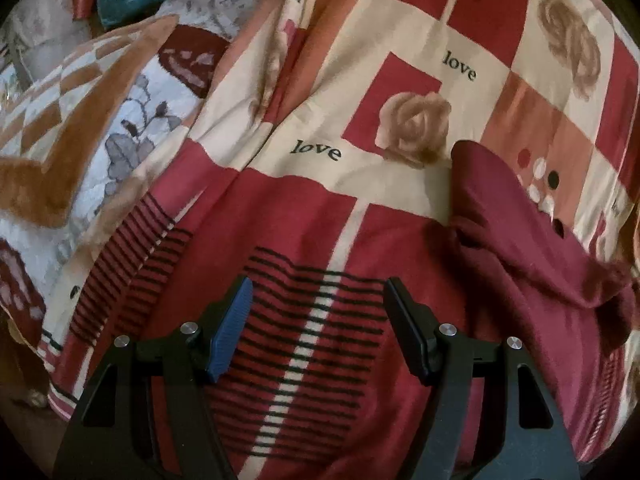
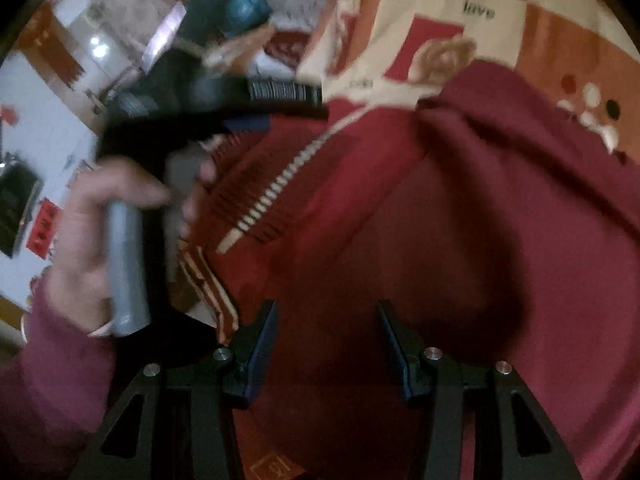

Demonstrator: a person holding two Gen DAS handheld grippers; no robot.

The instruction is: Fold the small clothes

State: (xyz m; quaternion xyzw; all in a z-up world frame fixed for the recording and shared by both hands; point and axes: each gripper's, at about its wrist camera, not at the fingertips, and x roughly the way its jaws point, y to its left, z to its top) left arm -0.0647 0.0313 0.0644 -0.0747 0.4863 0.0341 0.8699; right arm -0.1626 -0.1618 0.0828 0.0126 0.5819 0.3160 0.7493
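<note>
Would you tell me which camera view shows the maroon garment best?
The right wrist view: the maroon garment fills most of that frame below the open right gripper, though blurred. The left wrist view catches only one bunched part of it at the right edge, sharper.

Left hand — motion-blurred, garment cropped
</note>
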